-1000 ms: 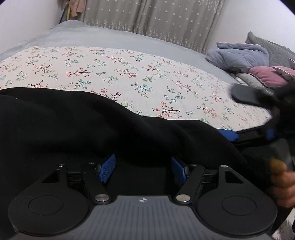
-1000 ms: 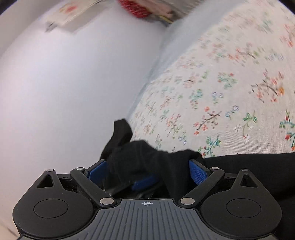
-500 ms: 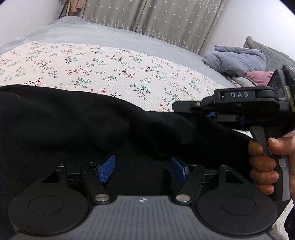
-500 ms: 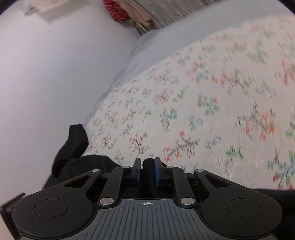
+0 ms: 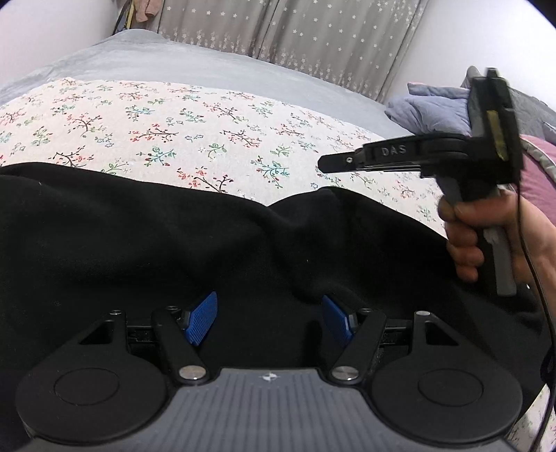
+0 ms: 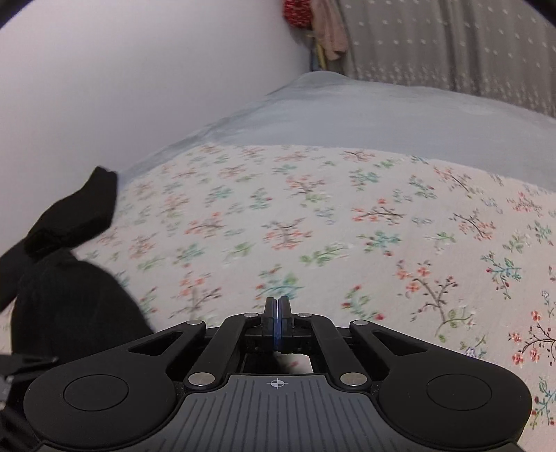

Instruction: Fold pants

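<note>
The black pants (image 5: pixel 173 243) lie spread across the near part of the floral sheet (image 5: pixel 208 132) in the left wrist view. My left gripper (image 5: pixel 269 321) is open, its blue pads apart over the black fabric. My right gripper (image 5: pixel 325 163) shows in the left wrist view, held in a hand above the pants' far edge, shut and empty. In the right wrist view my right gripper (image 6: pixel 277 313) has its fingers pressed together with nothing between them, and a bunched end of the pants (image 6: pixel 66 271) lies at the lower left.
A grey bedspread (image 5: pixel 208 66) lies beyond the floral sheet (image 6: pixel 347 226), with grey starred curtains (image 5: pixel 295 31) behind. A blue-grey blanket (image 5: pixel 431 107) and a pink pillow (image 5: pixel 540 177) are piled at the right. A white wall (image 6: pixel 121 87) borders the bed on the left.
My right gripper let go of the black fabric, closed empty, lifted and swung to the right above the pants. My left gripper stayed open over the fabric.
</note>
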`<state>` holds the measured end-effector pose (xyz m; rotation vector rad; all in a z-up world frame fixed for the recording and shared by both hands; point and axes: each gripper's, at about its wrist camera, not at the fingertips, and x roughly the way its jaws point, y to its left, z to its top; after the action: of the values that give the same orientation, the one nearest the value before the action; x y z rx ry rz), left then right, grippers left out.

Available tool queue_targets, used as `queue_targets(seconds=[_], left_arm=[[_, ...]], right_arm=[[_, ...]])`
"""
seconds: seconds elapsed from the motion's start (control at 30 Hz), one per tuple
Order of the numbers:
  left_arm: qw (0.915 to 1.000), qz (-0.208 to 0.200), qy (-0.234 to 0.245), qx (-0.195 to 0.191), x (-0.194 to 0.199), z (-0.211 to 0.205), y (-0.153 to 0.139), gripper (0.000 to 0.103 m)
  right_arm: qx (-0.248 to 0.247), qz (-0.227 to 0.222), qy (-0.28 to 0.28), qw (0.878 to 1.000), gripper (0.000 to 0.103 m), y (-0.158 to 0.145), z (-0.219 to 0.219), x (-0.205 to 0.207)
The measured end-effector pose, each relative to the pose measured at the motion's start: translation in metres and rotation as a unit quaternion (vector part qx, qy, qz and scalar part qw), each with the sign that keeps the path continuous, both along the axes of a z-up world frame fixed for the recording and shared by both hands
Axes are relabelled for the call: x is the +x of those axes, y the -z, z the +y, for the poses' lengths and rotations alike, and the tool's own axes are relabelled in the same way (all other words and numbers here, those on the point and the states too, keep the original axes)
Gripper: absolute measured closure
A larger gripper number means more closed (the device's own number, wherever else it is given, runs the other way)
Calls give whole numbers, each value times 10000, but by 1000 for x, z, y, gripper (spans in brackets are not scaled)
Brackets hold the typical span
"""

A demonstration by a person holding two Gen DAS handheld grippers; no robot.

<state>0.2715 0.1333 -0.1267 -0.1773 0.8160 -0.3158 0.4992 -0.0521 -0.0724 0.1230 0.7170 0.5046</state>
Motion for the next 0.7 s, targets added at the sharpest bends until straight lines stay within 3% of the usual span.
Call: queue_targets(seconds=[0.13, 0.27, 0.33, 0.4, 0.47, 0.63, 0.7], left_arm=[[10000, 31, 5, 5, 3, -3, -2, 31], [10000, 45, 1, -13, 3, -1, -2, 31], [10000, 30, 40, 68, 2, -2, -2, 31], [9999, 29, 60, 128, 1, -3, -2, 31], [9999, 32, 57, 128, 1, -2, -1, 31], [9999, 54, 53, 139, 2, -4, -1, 30], [9998, 44, 74, 197, 3, -5, 0, 29]], right_arm=[[-48, 174, -18, 9998, 102, 13, -2, 1], [-10, 119, -6, 9999, 91, 11, -18, -12], [-103, 50, -15, 9999, 83, 6, -31, -19], [-196, 2, 106, 9998, 59, 3, -47, -24], [-142, 83, 224, 9996, 47, 2, -63, -24], [2, 435, 36, 9990, 47, 10, -73, -18], [285, 526, -91, 9982, 47, 12, -69, -13]])
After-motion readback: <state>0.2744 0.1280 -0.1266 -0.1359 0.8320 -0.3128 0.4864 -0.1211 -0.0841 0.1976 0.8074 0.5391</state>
